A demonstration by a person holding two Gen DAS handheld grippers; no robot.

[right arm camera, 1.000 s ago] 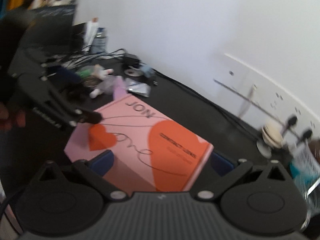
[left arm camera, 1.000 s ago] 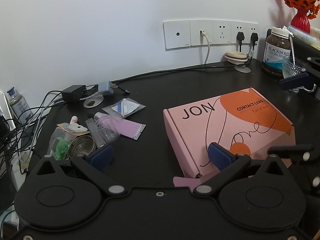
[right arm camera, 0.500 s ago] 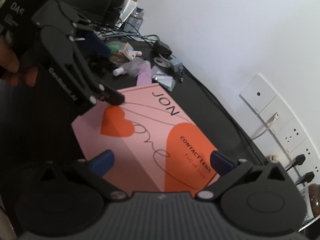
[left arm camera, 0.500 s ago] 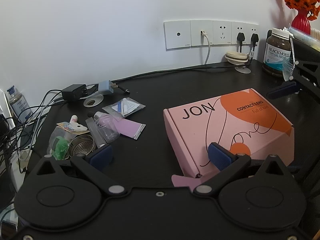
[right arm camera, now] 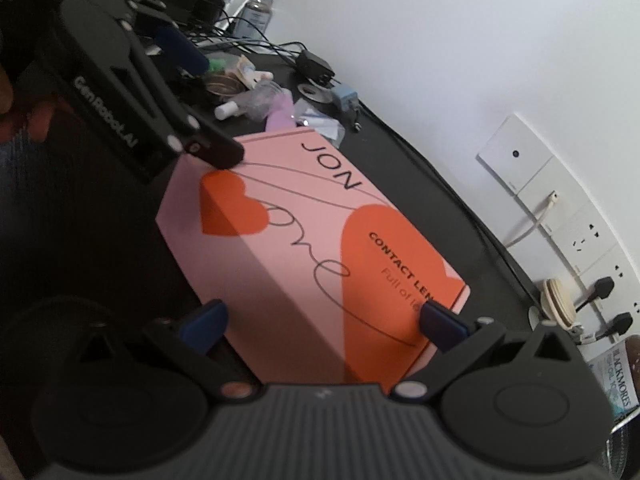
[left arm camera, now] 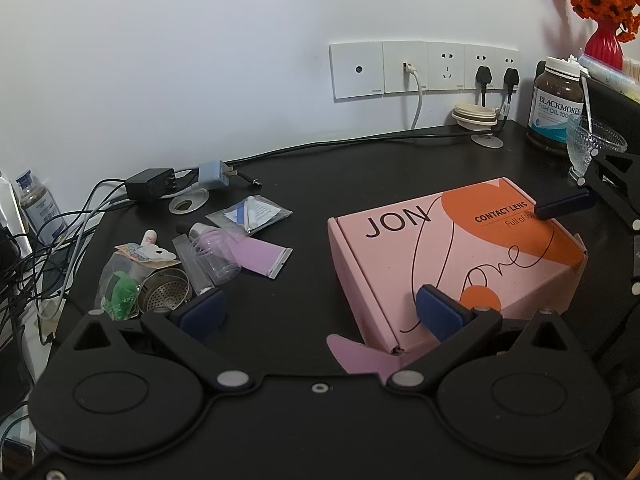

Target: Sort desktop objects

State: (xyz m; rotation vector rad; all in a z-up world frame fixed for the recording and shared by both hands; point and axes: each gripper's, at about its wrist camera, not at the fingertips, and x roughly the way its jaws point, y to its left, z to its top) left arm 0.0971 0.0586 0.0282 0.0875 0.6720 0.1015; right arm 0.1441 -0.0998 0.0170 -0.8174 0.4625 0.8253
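Observation:
A pink carton (left arm camera: 452,248) printed "JON" and "CONTACT LENS" lies shut on the black desk (left arm camera: 304,200). My left gripper (left arm camera: 320,314) is open at the carton's near left corner, with its right pad over that corner. In the right wrist view the same carton (right arm camera: 312,248) fills the middle. My right gripper (right arm camera: 323,326) is open and straddles the carton's near end. One of its fingertips (left arm camera: 564,205) rests over the orange heart. Left of the carton lie a purple sachet (left arm camera: 260,258), a clear jar (left arm camera: 218,254), a metal strainer (left arm camera: 166,290) and a green bagged item (left arm camera: 120,290).
Chargers (left arm camera: 150,186) and tangled cables (left arm camera: 48,248) crowd the back left. A silver sachet (left arm camera: 250,214) lies near them. A fish oil bottle (left arm camera: 558,106), a glass bowl (left arm camera: 592,148) and a red vase (left arm camera: 604,42) stand at the back right. Wall sockets (left arm camera: 424,68) sit behind.
My right gripper has come down and nearer to the carton's right end, its fingertip now over the orange heart. The left gripper and the carton have hardly moved.

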